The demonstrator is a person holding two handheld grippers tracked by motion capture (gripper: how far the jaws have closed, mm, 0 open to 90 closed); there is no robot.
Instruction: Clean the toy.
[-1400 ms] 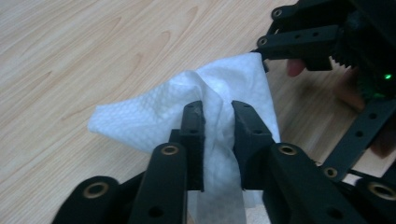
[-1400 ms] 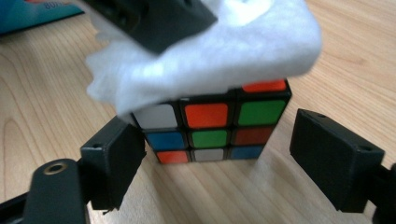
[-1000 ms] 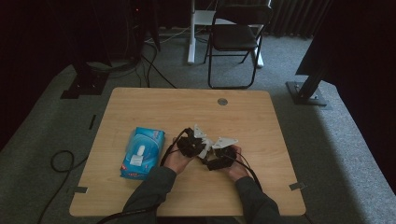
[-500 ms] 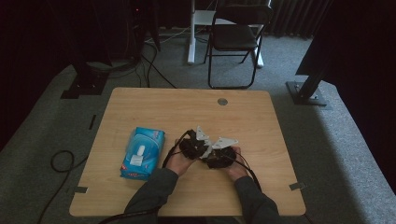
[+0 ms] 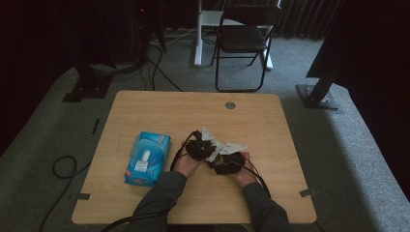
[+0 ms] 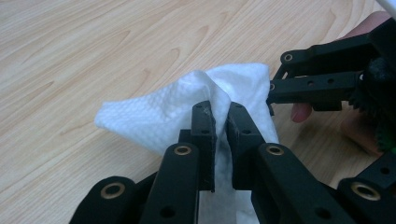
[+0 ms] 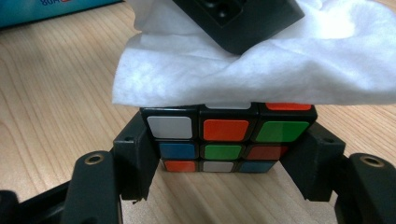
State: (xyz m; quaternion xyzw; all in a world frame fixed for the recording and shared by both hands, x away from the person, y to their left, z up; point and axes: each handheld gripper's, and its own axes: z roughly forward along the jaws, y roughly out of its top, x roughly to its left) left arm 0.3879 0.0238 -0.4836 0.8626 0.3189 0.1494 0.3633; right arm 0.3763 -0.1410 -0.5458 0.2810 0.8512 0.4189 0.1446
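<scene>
since the earlier high view the two hands have drawn a little closer at the table's near middle, and the right gripper (image 7: 224, 172) has been closing its jaws; they now clasp the puzzle cube (image 7: 228, 137) on its two sides, the pads pressed against it. the blue wipes pack (image 5: 146, 158) has not shifted, lying to the left of the hands on the wooden table (image 5: 159, 108). the left gripper (image 6: 221, 116) is pinched tight on a fold of white tissue (image 6: 154, 114), its jaws nearly together with the cloth bunched between them. that tissue drapes over the top of the cube, which sits flat and square on the table, one colored face toward the right gripper's camera. the cube has no long axis; the tissue's gathered ridge rises up out of the left gripper's jaws, its loose corners spreading sideways and down
</scene>
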